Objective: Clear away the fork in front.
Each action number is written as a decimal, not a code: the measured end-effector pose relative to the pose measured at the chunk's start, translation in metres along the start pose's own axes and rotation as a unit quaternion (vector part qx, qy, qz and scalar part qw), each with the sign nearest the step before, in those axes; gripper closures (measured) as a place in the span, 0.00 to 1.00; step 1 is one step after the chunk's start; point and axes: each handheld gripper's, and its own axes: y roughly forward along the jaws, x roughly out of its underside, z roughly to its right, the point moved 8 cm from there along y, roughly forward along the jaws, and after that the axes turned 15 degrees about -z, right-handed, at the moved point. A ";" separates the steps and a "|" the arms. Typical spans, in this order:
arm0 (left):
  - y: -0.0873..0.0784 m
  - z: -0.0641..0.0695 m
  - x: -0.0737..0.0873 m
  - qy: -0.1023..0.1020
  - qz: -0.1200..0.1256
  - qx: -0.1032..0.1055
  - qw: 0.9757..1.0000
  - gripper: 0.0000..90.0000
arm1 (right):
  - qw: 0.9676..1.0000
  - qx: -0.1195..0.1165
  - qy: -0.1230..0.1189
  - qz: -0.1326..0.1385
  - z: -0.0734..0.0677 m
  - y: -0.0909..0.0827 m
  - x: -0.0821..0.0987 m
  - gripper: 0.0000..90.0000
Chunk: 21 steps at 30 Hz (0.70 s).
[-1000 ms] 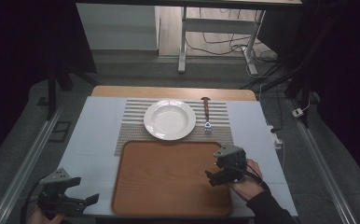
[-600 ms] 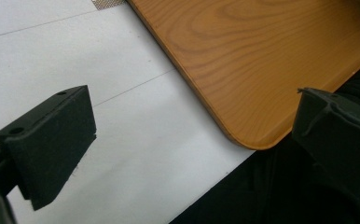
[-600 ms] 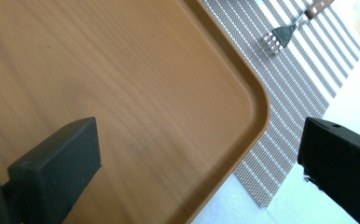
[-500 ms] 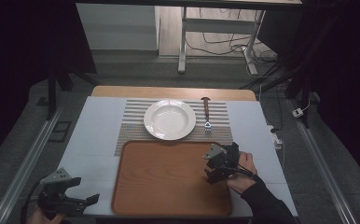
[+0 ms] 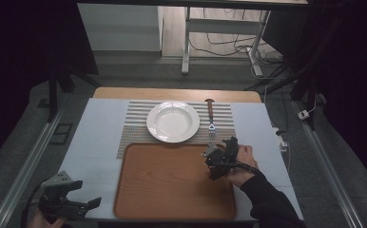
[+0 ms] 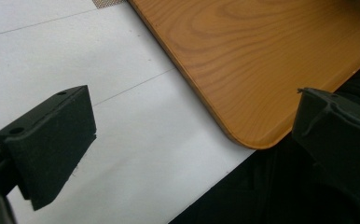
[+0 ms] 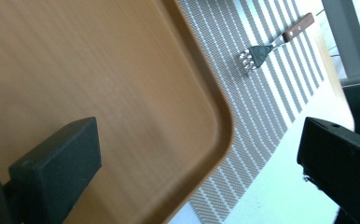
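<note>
On the white table (image 5: 96, 137), high view: a wooden tray (image 5: 167, 190) sits at the near centre, its far edge overlapping the near edge of a striped grey placemat (image 5: 139, 118). A white plate (image 5: 173, 121) rests on the placemat, empty. Just to the plate's right lies a fork (image 5: 210, 118) with a wooden handle, handle pointing away from the person, tines toward the tray. Right gripper (image 5: 218, 160): held in the person's right hand (image 5: 242, 161) over the tray's far right corner, close to the fork tines but apart from them. Right gripper view: both black jaws stand wide apart with nothing between them; the tray (image 7: 99, 93) corner and placemat (image 7: 262, 116) lie below, and the fork (image 7: 262, 49) shows farther off on the stripes, untouched. Left gripper (image 5: 72, 206): at the table's near left corner, beside the tray, well apart from the plate and fork; part of the holding hand shows at the frame's bottom edge. Left gripper view: jaws spread wide, empty, above the bare white table (image 6: 99, 116) with the tray's (image 6: 262, 60) rounded near corner between them.
</note>
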 end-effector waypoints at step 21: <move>0.000 -0.001 0.000 -0.001 -0.001 0.004 1.000 0.00 | 0.997 0.065 -0.020 -0.031 0.055 0.032 -0.031 0.03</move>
